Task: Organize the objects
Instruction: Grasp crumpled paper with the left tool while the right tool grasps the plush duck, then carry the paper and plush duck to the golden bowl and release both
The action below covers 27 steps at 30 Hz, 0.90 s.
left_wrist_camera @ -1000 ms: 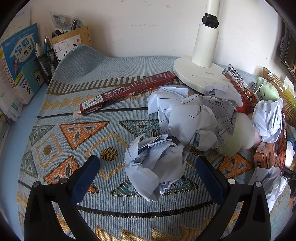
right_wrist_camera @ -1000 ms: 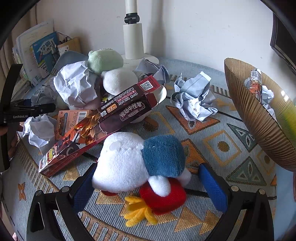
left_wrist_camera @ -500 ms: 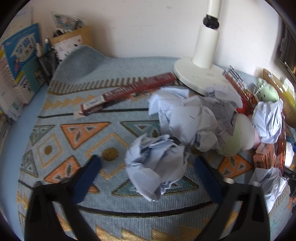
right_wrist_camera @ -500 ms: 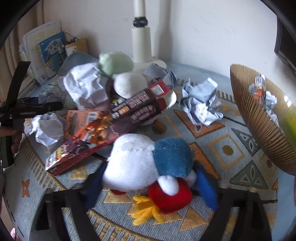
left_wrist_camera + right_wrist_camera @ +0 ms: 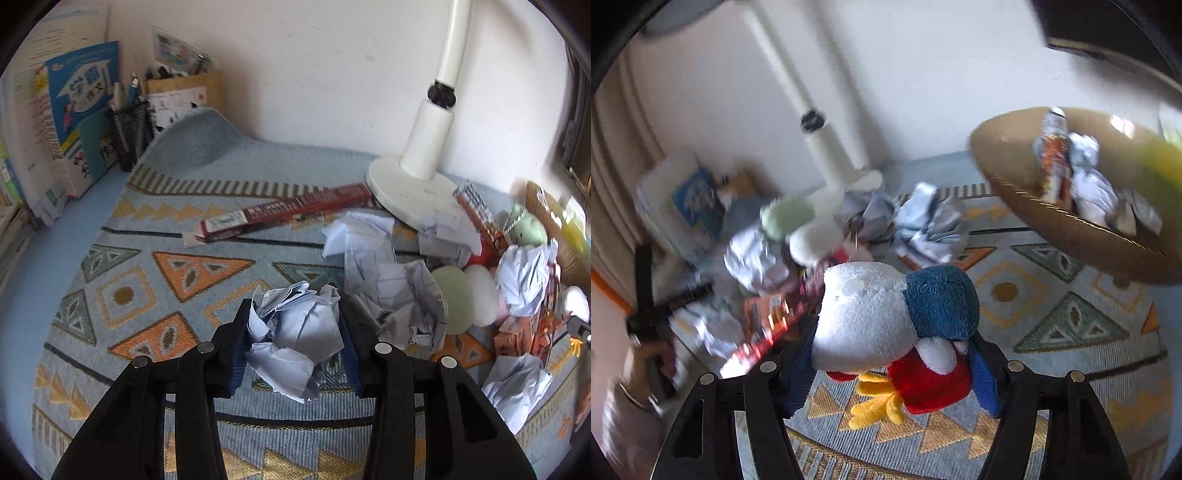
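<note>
In front of the white lamp base (image 5: 410, 192), both grippers are now clamping where a second ago both were standing wide open. The left gripper (image 5: 295, 343) is pinching a crumpled paper ball (image 5: 291, 343) between its blue pads, low over the patterned mat (image 5: 122, 295). The right gripper (image 5: 890, 365) is squeezing the plush toy (image 5: 890, 321) and appears to be lifting it clear of the mat; that view is blurring with motion. The woven bowl (image 5: 1071, 229), right of the lamp base, is already holding paper and a packet. Judgement: both picks are secured, and carrying is beginning. Loose paper (image 5: 384, 280), a red box (image 5: 284, 216) and more clutter are lying near the lamp base, awaiting sorting.
</note>
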Motion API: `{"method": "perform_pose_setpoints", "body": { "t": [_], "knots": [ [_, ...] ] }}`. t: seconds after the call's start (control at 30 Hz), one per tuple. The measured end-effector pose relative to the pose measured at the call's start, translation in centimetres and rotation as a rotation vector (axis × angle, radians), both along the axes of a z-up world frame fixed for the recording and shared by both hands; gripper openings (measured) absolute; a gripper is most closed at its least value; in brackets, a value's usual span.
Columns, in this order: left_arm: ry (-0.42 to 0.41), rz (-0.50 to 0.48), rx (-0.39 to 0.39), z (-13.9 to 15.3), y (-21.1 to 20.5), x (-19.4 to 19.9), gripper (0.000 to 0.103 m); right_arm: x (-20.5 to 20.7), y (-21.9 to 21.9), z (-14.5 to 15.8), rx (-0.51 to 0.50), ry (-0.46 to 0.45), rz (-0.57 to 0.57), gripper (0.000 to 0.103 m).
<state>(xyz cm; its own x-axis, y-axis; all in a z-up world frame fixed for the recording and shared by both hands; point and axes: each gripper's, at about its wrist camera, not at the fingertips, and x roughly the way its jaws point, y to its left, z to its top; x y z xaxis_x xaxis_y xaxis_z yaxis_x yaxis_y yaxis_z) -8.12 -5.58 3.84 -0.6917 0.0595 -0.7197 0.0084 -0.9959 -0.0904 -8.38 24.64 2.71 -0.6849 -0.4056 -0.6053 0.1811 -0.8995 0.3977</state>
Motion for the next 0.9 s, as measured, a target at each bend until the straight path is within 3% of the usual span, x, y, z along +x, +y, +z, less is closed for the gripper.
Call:
{"method": "perform_pose_setpoints", "body": {
  "t": [0.13, 0.43, 0.57, 0.77, 0.9],
  "knots": [
    [0.034, 0.033, 0.017, 0.5, -0.5, 0.4, 0.04, 0.5, 1.1, 0.4, -0.075, 0.03, -0.048, 0.069],
    [0.148, 0.098, 0.012, 1.9, -1.6, 1.4, 0.04, 0.8, -2.2, 2.3, 0.024, 0.123, 0.037, 0.069],
    [0.145, 0.109, 0.103, 2.9, -1.5, 2.1, 0.04, 1.2, -1.9, 4.4, -0.037, 0.155, 0.069, 0.069],
    [0.207, 0.051, 0.104, 6.5, 2.4, 2.3, 0.04, 0.4, -0.3, 8.9, 0.037, 0.254, 0.005, 0.07],
    [0.254, -0.022, 0.103, 9.1, 6.3, 2.2, 0.04, -1.0, 1.5, 10.0, 0.053, 0.272, -0.043, 0.07]
  ]
}}
